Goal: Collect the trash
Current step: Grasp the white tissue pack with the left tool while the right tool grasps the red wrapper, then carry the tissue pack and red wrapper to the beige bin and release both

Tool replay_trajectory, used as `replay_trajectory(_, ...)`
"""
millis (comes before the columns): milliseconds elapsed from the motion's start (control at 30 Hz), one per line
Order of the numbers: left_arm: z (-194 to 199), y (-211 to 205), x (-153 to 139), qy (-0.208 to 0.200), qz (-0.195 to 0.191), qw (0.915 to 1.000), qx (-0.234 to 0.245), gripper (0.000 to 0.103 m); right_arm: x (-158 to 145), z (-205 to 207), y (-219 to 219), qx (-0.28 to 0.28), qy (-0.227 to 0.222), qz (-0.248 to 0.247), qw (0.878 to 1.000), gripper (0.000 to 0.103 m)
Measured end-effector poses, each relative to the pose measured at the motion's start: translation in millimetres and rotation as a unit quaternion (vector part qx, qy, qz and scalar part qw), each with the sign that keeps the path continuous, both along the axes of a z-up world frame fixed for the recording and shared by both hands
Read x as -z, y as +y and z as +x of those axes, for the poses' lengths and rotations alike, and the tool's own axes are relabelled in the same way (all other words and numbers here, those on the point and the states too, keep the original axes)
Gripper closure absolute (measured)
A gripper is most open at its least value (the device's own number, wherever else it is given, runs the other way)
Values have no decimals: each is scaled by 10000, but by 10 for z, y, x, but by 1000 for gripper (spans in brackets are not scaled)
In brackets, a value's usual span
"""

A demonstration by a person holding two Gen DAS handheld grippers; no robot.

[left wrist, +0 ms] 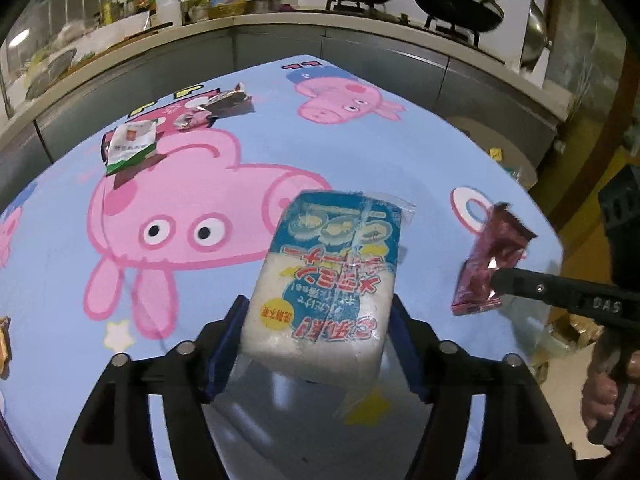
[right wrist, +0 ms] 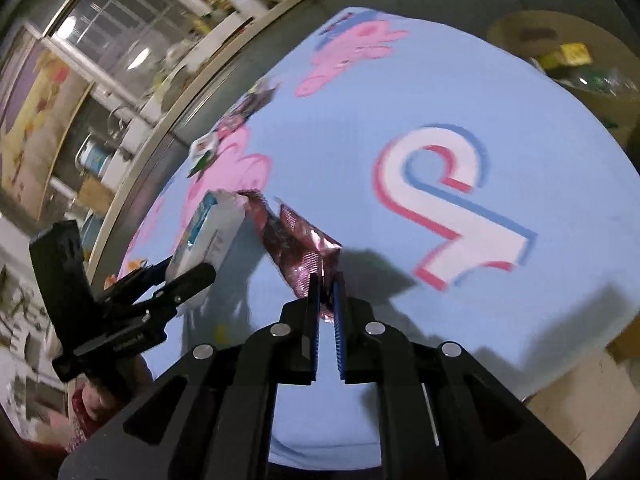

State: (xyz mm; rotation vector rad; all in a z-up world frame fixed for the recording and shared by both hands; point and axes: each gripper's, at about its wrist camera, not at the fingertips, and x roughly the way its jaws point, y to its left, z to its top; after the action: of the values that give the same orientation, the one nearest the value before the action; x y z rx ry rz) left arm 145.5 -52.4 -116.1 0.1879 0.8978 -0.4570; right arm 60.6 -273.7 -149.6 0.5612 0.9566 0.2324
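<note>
Two pieces of trash are already off the table: your left gripper (left wrist: 316, 344) is closed on the near end of the blue-and-white packet (left wrist: 332, 280), which fills the gap between the pads, and your right gripper (right wrist: 327, 304) is pinched nearly shut on a corner of the dark red foil wrapper (right wrist: 298, 248). Both items hang clear above the blue cartoon tablecloth (left wrist: 400, 152), judging by the shadows beneath them.

Remaining work, as far as the views show:
- A white-and-green sachet (left wrist: 130, 146) lies at the far left of the cloth.
- A crumpled silver-and-dark wrapper (left wrist: 218, 106) lies just beyond it, near the far edge.
- An orange-brown item (left wrist: 3, 346) sits at the near left, cut off by the frame edge; you cannot tell what it is.

Judge the task as roughly half done at best, since neither held item has yet been dropped anywhere.

Hidden or unclear:
- No bin or collection bag is identifiable. A round container holding mixed items (right wrist: 568, 60) shows beyond the far right of the table in the right wrist view, but it is blurred, and its purpose cannot be confirmed.
- The right wrist view is motion-blurred, so fine print and small debris are unreadable.
- The near edge of the table is masked by both gripper bodies.
</note>
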Motion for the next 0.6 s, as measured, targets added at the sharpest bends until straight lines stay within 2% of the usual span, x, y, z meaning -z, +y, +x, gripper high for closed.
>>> replay_trajectory(67, 14, -29, 37, 7, 167, 9998, -50, 24, 26, -1, -30, 10, 7, 9, 10000, 79)
replay_trajectory(100, 24, -37, 43, 39, 204, 9998, -80, 23, 29, -6, -39, 12, 1, 19, 10000, 66)
replay_trajectory(167, 18, -7, 17, 34, 186, 9997, -158, 17, 2, 20, -36, 73, -102, 5, 9999, 54)
replay_trajectory(400, 54, -22, 2, 29, 298, 9993, -227, 16, 15, 76, -63, 91, -253, -42, 9996, 53)
replay_trajectory(433, 63, -35, 35, 78, 324, 9992, -219, 21, 7, 78, -41, 75, -291, -131, 9995, 52)
replay_trajectory(467, 66, -46, 59, 152, 301, 9993, -187, 34, -1, 84, -19, 46, -321, -203, 9993, 52)
replay_trajectory(500, 73, -52, 82, 249, 236, 9993, -136, 41, -10, 88, 6, 11, -360, -297, 9989, 52)
replay_trajectory(533, 69, -60, 86, 229, 225, 9994, -147, 41, -14, 94, 28, -19, -393, -342, 9986, 52)
replay_trajectory(567, 63, -68, 81, 192, 233, 9995, -127, 42, -17, 99, 50, -57, -420, -379, 9984, 59)
replay_trajectory(600, 65, -79, 81, 192, 235, 9995, -98, 43, -14, 111, 71, -107, -449, -423, 9980, 71)
